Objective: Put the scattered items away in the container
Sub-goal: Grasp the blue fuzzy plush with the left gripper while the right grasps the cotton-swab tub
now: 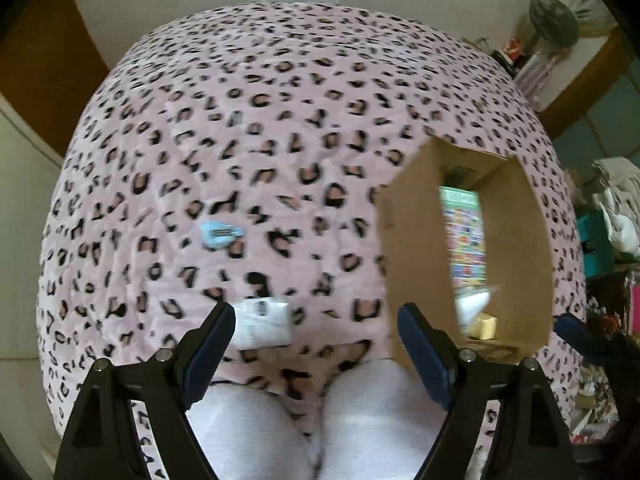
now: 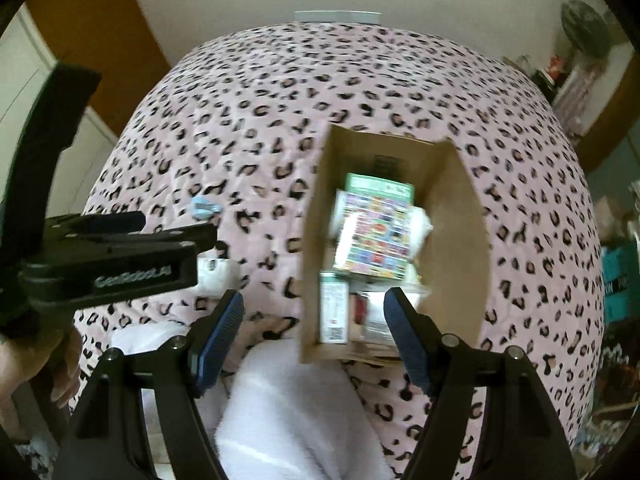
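- Bed (image 1: 280,80) under a pink leopard-print blanket, carrying everything; white-trousered knees at its near edge.
- Cardboard box (image 2: 460,240) standing open toward the bed's right edge, already loaded: a colourful printed packet (image 2: 376,236) leaning on top, a narrow green-and-white carton (image 2: 333,308) against the near left wall, other small packets too blurred to name.
- Two strays left on the blanket, as far as can be told: a white packet (image 1: 264,322) near the near edge, left of the box, and a small light-blue item (image 1: 219,234) farther in, left of middle. Another tiny grey speck farther back, too blurred to identify.
- Left hand-held gripper (image 1: 316,344) spread wide, holding nothing; white packet just beside its left finger (image 1: 208,354), slightly ahead, not between the pads.
- Right hand-held gripper (image 2: 316,336) likewise wide apart and empty, hovering over the box's near left corner, right pad (image 2: 408,344) above the contents.
- Packet's long axis lying roughly crosswise to the left gripper's fingers, parallel to the bed's near edge; motion blur makes that approximate.
- Left side clearly nearer both strays; right side well apart from them, box in between.
- Likely next: shift left and slightly forward to bracket the packet, perhaps turning the wrist to close across its short side, then carry rightward over the box wall.
- Risks: soft blanket giving under the pads, thin packet sliding instead of lifting.
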A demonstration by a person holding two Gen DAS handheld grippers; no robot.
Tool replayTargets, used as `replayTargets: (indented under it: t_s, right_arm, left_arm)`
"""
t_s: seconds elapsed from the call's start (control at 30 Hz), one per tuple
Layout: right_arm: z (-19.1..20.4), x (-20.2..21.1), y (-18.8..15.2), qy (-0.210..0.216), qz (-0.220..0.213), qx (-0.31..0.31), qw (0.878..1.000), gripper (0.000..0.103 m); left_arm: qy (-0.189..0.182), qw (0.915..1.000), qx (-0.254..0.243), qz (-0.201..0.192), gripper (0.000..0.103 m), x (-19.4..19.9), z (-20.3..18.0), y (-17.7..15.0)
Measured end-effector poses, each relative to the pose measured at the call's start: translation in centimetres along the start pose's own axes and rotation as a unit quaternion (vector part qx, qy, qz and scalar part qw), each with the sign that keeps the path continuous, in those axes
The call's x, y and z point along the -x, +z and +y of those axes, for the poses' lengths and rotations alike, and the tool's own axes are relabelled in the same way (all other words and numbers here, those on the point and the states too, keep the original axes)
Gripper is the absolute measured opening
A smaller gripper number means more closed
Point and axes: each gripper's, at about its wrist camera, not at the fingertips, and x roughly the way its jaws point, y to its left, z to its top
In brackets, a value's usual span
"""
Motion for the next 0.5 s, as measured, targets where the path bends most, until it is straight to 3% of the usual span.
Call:
replayTargets:
  t_s: [0.27,0.5]
  right_arm:
    - [6.3,-2.6,0.4,0.032,0.016,0.052,0.998,0.074]
    - [10.4,-9.2,-0.1,0.079,0.051,0.072,0.993,0.074]
  left_arm:
    - [0.015,0.9977,0.065,0.012,0.085,-2.0,9.2,0.0]
    - [-0.006,0.9939,0.106,0.029,0.085,-5.8,14.6,0.5]
